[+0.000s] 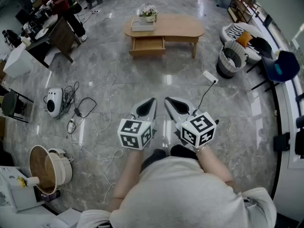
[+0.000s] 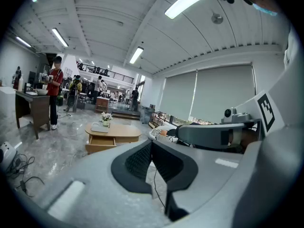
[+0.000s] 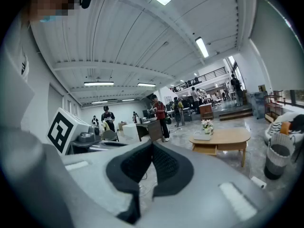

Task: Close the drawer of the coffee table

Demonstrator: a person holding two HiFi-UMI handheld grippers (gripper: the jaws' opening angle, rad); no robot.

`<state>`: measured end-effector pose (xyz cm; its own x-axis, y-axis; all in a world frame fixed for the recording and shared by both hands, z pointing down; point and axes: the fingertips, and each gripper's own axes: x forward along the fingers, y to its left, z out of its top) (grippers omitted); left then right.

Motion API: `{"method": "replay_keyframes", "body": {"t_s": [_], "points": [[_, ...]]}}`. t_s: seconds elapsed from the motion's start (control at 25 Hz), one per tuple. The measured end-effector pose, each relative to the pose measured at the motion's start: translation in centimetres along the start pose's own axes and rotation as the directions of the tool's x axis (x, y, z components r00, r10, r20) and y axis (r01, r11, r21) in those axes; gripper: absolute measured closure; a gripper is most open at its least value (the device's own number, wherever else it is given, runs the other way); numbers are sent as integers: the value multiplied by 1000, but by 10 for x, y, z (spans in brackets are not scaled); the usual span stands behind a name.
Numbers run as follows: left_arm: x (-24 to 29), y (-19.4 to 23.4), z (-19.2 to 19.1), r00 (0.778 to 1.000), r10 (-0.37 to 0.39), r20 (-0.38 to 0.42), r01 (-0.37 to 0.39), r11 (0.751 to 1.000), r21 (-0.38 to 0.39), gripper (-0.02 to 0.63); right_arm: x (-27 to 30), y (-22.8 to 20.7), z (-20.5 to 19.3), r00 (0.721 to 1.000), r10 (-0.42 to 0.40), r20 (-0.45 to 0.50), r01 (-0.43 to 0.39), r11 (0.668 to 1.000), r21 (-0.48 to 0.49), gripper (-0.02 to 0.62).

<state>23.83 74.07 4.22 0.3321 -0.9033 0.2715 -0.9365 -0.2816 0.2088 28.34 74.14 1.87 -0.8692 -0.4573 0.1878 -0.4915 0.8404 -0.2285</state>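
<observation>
Both the left gripper (image 1: 152, 101) and the right gripper (image 1: 167, 100) hold their fingers (image 1: 145, 109) pressed together on nothing. The pulled-out drawer (image 1: 147, 45) of the low desk (image 1: 178, 26) lies well ahead of them. Best to walk close first, then push its front squarely with the joined tips.
</observation>
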Motion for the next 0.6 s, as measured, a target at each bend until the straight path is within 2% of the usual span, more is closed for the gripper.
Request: {"method": "replay_keyframes", "body": {"t_s": [0.16,0.32,0.6], "points": [[2,4,2,1000,8,7,-8,1000,5,603,4,-4,3,1000,5,14,-6,999,42,594],[3,0,2,1000,-16,7,16,1000,-17,603,4,-6,5,1000,-12,28,11,999,38,594],[3,10,4,1000,-25,18,25,1000,-9,603,13,-2,9,998,-36,54,36,999,2,594]]}}
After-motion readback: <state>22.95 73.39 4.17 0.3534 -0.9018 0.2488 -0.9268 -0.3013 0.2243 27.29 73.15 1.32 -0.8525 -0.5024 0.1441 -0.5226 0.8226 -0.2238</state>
